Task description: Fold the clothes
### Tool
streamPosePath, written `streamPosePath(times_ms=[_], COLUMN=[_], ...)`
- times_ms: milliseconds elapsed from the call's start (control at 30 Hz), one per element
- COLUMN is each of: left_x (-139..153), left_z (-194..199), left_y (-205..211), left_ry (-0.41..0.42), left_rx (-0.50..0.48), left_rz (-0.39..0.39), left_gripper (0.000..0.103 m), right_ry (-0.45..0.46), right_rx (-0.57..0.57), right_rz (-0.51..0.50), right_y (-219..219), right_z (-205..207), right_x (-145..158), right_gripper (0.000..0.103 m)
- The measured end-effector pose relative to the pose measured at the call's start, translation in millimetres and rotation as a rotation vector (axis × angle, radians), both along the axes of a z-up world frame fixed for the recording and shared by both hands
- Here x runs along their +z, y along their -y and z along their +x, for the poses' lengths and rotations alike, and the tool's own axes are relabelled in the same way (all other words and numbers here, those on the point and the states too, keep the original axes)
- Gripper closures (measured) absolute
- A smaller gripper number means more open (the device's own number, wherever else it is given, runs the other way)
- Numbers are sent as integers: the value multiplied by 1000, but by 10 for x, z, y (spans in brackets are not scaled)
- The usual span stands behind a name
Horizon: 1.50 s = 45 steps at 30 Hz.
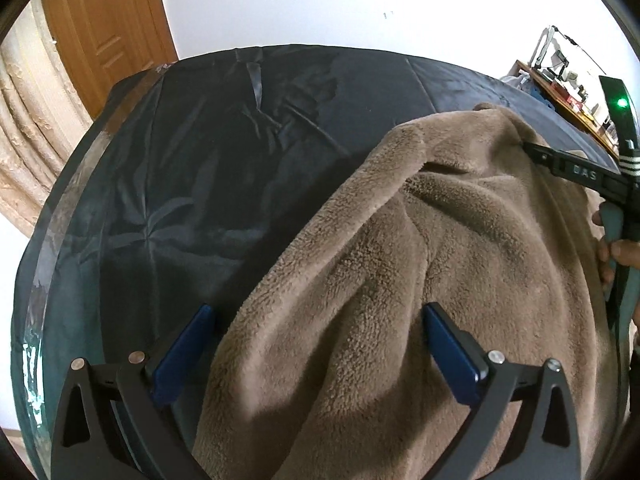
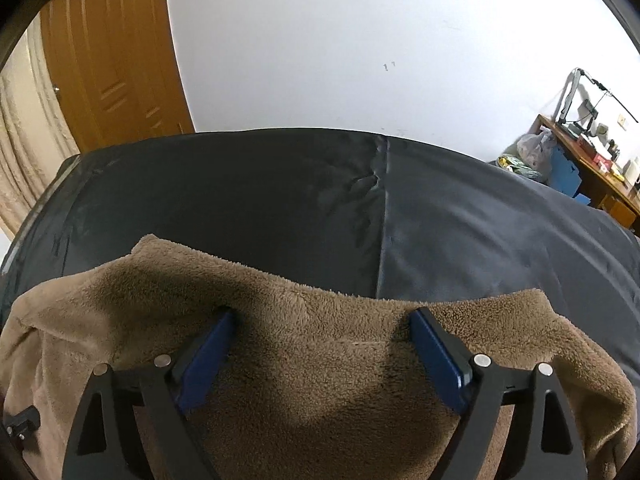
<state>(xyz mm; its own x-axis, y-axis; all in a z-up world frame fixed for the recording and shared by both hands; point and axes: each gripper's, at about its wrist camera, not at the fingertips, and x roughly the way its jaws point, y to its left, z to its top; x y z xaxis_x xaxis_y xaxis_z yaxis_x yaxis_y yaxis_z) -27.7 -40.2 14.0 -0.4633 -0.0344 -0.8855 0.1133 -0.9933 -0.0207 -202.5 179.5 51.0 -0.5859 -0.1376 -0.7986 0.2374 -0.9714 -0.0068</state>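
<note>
A plain brown fleece garment fills the lower right of the left wrist frame, over a dark grey-black sheet. The left gripper is black with blue pads. At upper left stands an orange-brown wooden door, beside a white wall.

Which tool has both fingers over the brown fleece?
The right gripper; the left gripper has one finger over the dark sheet beside the brown fleece.
</note>
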Motion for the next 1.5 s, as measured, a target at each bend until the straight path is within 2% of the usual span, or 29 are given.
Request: streamPosePath(times_ms=[100, 267, 400, 467, 600, 700, 800, 867, 1033, 1200, 1333, 1500], left_x=[-12, 63, 243, 322, 419, 337, 206, 165, 180, 310, 543, 685], left_z=[-12, 6, 236, 379, 661, 796, 836, 864, 865, 860, 886, 814], left_y=[-40, -27, -237, -351, -569, -677, -699, -683, -671, -717, -979, -1466], left_ry=[1, 16, -21, -37, -52, -37, -9, -34, -30, -35, -88, -92], left_rx=[5, 36, -4, -36, -103, -125, -106, -98, -69, -28, -66, -152], left_rz=[-1, -25, -79, -96, -127, -145, -166, -160, -154, -131, -88, -32], left_gripper=[0, 0, 0, 0, 0, 0, 0, 0, 0, 0, 0, 0], right_ry=[-7, -34, 21, 57, 69, 77, 84, 89, 34, 24, 32, 7], right_rx=[10, 56, 111, 124, 132, 138, 144, 148, 144, 139, 129, 147], right_rz=[-11, -21, -11, -11, 4, 16, 28, 36, 28, 23, -7, -25], right_y=[-50, -249, -432, -531, -626, -695, -764, -810, -848, -846, -894, -973], right_z=[55, 545, 1030, 1275, 1530, 1717, 1904, 2029, 2081, 2054, 2156, 2368], right_x=[56, 402, 449, 401, 271, 172, 74, 8, 17, 57, 123, 265], right_gripper=[13, 13, 13, 13, 13, 13, 13, 12, 6, 6, 6, 6])
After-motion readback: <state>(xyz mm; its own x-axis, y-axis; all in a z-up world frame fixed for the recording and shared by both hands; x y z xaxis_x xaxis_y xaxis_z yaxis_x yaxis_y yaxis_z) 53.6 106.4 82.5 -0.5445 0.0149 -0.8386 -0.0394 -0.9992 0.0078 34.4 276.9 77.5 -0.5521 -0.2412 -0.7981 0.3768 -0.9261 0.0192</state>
